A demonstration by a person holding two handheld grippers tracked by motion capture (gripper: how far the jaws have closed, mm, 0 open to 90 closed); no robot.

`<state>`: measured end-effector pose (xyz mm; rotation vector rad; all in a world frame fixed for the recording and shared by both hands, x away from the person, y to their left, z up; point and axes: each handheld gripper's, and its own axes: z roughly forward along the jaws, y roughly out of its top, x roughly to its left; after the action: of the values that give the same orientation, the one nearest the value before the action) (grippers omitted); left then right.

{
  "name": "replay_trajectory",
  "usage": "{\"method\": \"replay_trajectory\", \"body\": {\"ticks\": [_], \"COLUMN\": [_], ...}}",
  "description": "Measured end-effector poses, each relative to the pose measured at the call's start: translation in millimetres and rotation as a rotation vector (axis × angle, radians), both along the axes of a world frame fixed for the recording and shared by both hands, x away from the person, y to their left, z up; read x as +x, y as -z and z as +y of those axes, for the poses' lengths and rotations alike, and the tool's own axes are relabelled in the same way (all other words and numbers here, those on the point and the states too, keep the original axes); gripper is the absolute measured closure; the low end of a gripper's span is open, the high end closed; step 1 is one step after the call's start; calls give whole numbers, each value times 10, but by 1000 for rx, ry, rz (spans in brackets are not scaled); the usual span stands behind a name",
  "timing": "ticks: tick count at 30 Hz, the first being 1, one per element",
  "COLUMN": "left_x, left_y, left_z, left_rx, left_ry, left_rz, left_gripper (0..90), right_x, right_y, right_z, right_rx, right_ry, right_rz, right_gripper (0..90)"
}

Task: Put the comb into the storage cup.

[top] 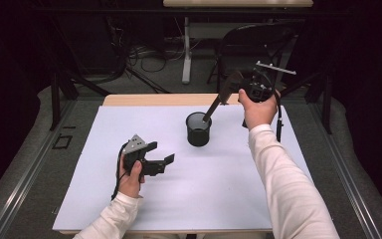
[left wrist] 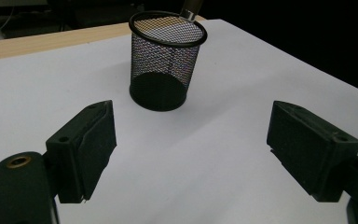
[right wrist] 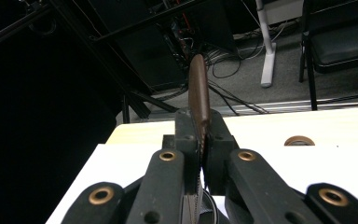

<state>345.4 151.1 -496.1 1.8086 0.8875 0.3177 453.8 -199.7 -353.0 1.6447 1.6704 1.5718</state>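
The person's right gripper [top: 227,91] is raised over the far right part of the white sheet-covered table [top: 219,189], tipped down toward a black wire-mesh cylindrical cup [top: 198,129]. Its jaws are pressed together on a slim dark brown handle of some utensil [top: 212,107]. In the high view that handle slants from the closed fingertips down and to the left, its lower end inside the cup's rim. What sort of tool it is I cannot tell; the lower end is hidden in the mesh. In the right gripper view the brown handle [right wrist: 198,100] pokes out past the clamped fingers [right wrist: 186,135] as a rounded tip, held right at the pinch point between the two pads, with the wooden table edge and a black chair behind.

The left gripper [top: 160,155] sits low near the middle left of the sheet, its jaws spread wide with nothing between them. In the left gripper view the two black fingers [left wrist: 91,144] stand far apart on either side, bare white surface between them, and the mesh cup [left wrist: 164,63] stands upright well ahead of them, roughly centred between the two. A metal-banded bit of the handle [left wrist: 189,10] shows at the cup's far rim, leaning away.

The cup stands on the sheet well apart from the left gripper.
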Motion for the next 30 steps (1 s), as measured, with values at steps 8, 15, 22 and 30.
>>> {"method": "replay_trajectory", "body": {"ticks": [8,15,22,30], "left_x": [8,14,15,21], "left_y": [2,6,3,1], "left_z": [7,11,17,26], "left_rx": [-1,-2,-2,-7], "left_ry": [-5,-3,-7,-9], "left_rz": [2,4,3,0], "left_gripper": [160,159,159,160], "right_x": [56,102,147,188], "right_y": [44,88,142,208], "right_z": [27,59,113,182], "right_rx": [-2,0,-2,-9], "right_ry": [7,11,16,16], "right_rz": [10,16,23,36], "right_gripper": [871,871,870,870]}}
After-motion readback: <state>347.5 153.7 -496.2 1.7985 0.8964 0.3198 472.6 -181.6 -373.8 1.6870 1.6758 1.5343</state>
